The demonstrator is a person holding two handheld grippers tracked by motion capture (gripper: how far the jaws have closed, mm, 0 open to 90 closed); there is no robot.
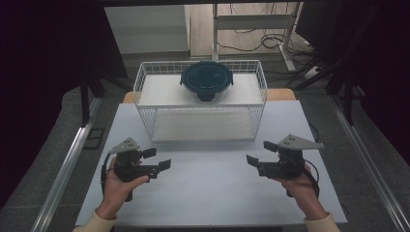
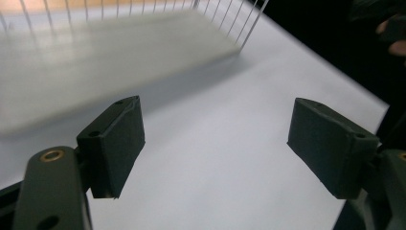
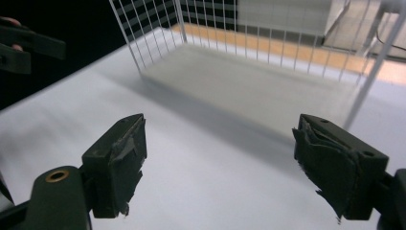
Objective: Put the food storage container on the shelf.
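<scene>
Closest to me, my two hands rest low over the white table [image 1: 212, 188], which spreads wide under everything. Beyond them stands a white wire rack [image 1: 145, 96], a shelf across its upper part. On that shelf sits a round container [image 1: 206, 79] with a dark lid, well apart from both grippers. My left gripper [image 1: 160, 159] has its jaws spread wide, holding nothing. My right gripper [image 1: 261, 152] is likewise spread and empty, its pads [image 3: 335, 167] ragged at the edges.
</scene>
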